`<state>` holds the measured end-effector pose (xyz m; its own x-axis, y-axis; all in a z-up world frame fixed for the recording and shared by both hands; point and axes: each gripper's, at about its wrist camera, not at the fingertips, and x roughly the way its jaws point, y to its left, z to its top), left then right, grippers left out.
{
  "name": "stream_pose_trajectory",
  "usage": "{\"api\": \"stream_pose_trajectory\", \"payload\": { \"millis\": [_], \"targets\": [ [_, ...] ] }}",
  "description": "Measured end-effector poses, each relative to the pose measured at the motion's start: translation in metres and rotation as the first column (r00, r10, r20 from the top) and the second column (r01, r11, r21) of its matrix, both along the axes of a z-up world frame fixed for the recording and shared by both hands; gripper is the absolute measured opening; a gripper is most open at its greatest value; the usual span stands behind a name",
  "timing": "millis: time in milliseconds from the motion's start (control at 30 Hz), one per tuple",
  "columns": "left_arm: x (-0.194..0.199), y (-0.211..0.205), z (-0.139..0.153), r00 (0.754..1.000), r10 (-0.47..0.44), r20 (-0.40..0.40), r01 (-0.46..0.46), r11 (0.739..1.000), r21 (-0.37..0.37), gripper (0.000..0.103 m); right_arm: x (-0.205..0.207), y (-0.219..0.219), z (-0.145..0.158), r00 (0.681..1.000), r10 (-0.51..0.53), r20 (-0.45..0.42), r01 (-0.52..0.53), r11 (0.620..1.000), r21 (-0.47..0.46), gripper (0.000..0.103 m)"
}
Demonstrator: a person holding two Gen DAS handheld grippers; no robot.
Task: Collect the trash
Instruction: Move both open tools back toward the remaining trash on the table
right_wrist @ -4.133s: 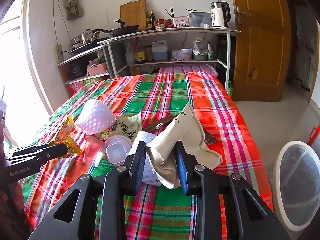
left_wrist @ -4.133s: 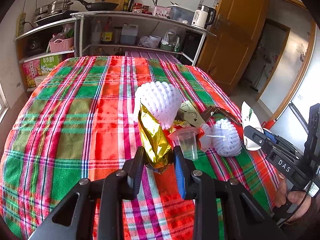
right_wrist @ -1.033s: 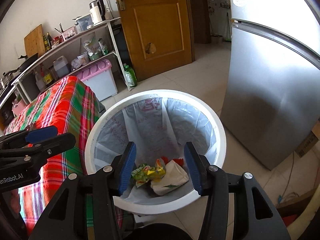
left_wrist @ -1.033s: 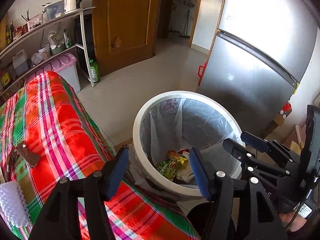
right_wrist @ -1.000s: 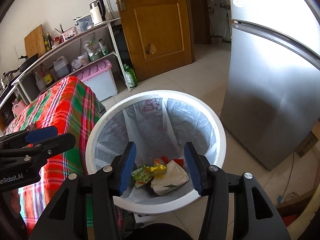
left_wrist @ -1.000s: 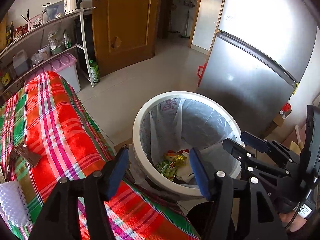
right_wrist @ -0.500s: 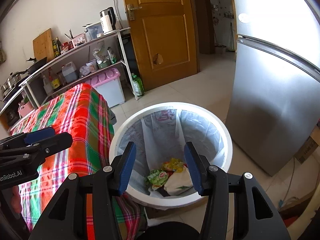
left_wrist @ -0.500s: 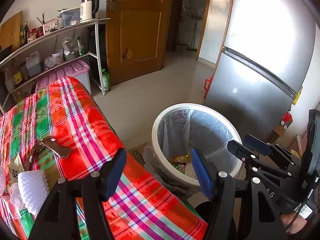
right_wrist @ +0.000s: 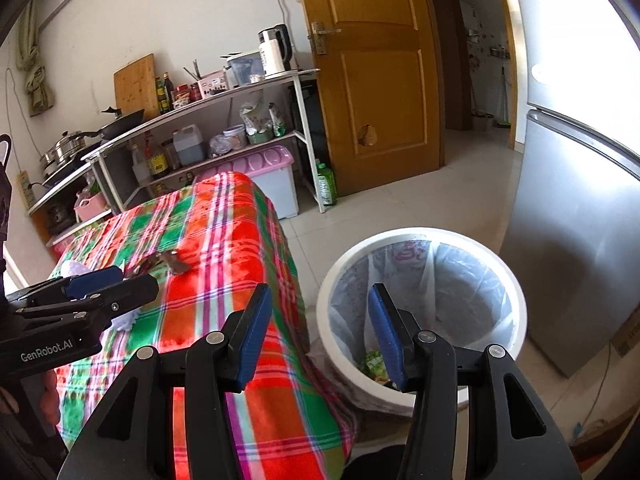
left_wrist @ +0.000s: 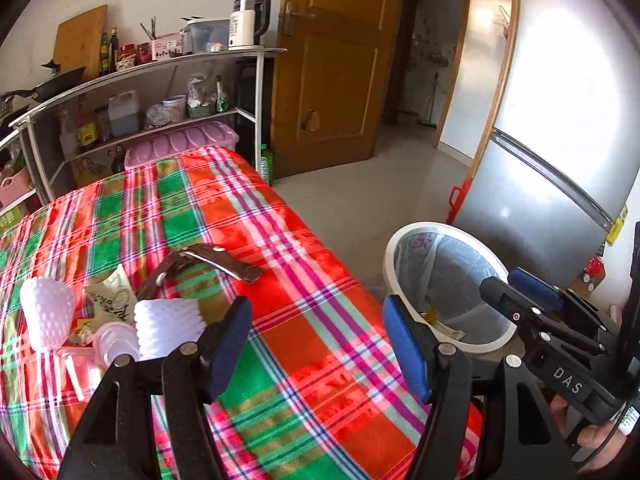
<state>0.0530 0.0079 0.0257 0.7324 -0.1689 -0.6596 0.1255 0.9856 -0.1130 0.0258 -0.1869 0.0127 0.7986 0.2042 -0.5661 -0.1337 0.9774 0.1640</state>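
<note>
Holding nothing, your left gripper (left_wrist: pixel 316 344) and right gripper (right_wrist: pixel 316 334) are gaping wide beside the bin (right_wrist: pixel 420 236), near the bench (left_wrist: pixel 300 320).

Room: white walls (right_wrist: pixel 192 20), pale tiled floor (left_wrist: pixel 360 200). A wooden door (right_wrist: pixel 372 72) stands beside an open doorway (left_wrist: pixel 436 64). Metal shelving (left_wrist: pixel 152 92) lines the wall; a silver refrigerator (right_wrist: pixel 580 220) reflects bright light.

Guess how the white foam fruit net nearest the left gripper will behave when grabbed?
The foam fruit net looks like open mesh, so it is probably very light and squashes between the pads. It lies loose against clear plastic cups, so a grab may nudge those.
</note>
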Motion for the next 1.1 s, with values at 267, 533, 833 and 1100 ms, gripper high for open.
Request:
{"api": "stream_pose_trajectory", "payload": {
  "millis": [267,533,833,1100],
  "targets": [
    [-0.021,0.064,-0.002,0.990,0.144,0.011,-0.144,0.989,0.019,0.070,0.007,0.055,-0.001,0.992,0.126,-0.006,-0.126,0.992,0.018,0.051],
    [-0.041,0.128,-0.007,0.964,0.265,-0.010,-0.265,0.964,0.007,0.070,0.015,0.114,-0.008,0.965,0.262,-0.032,-0.261,0.965,0.030,0.057],
    [-0.057,0.179,-0.023,0.931,0.362,-0.043,-0.363,0.932,-0.004,0.075,0.025,0.163,-0.021,0.928,0.363,-0.081,-0.359,0.931,0.064,0.058],
    [-0.059,0.198,-0.037,0.928,0.362,-0.086,-0.368,0.928,-0.061,0.076,0.031,0.190,-0.028,0.905,0.413,-0.100,-0.409,0.910,0.060,0.058]
  ]
}}
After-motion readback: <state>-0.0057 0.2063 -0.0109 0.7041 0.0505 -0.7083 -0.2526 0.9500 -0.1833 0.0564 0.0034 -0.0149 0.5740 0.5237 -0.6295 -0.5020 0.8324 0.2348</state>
